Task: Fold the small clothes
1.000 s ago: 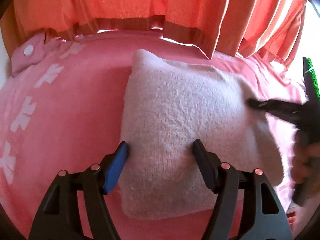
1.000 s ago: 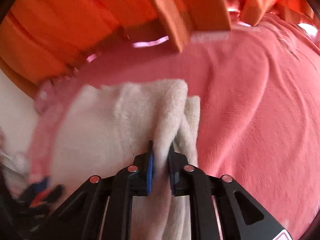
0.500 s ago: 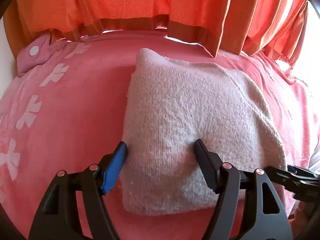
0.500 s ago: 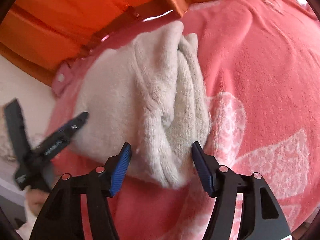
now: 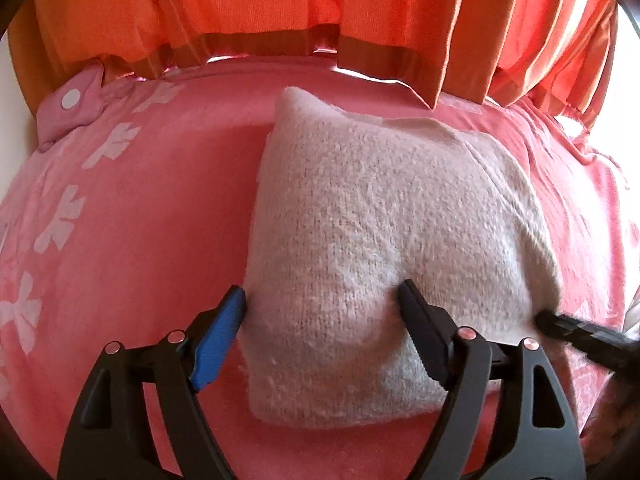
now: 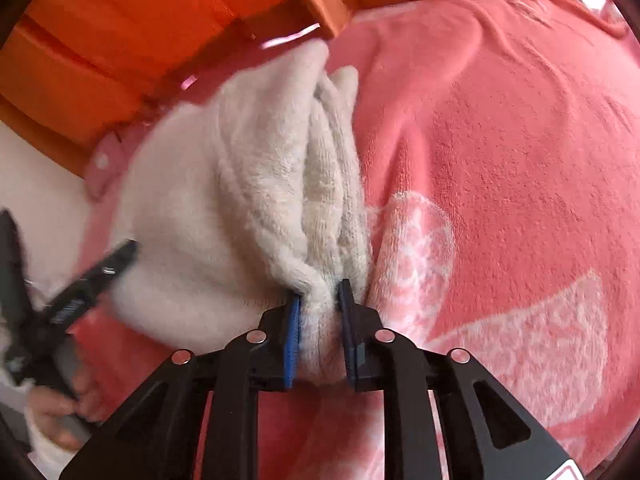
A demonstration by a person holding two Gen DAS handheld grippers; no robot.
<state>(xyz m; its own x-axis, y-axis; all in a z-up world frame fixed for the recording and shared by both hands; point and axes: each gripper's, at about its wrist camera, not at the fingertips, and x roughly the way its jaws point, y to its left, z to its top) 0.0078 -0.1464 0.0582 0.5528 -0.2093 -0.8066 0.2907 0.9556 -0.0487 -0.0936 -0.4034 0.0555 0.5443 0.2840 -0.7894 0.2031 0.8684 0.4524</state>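
A folded cream knitted garment [image 5: 384, 248] lies on the pink blanket [image 5: 132, 248]. My left gripper [image 5: 320, 312] is open, its fingers straddling the garment's near left corner. My right gripper [image 6: 320, 304] is shut on the garment's layered edge [image 6: 320, 200]. The right gripper's fingertip [image 5: 576, 334] shows at the garment's right edge in the left wrist view. The left gripper [image 6: 100, 276] shows blurred at the left of the right wrist view.
The pink blanket [image 6: 500, 160] with white bow prints covers the surface. Orange curtains [image 5: 320, 12] hang along the far edge. A pink spotted cloth [image 5: 76, 104] lies at the far left corner. A white wall is at the left.
My right gripper was shut on the garment a second ago, opened wide half a second ago, and has closed again on the layered edge. The left gripper stayed open in place.
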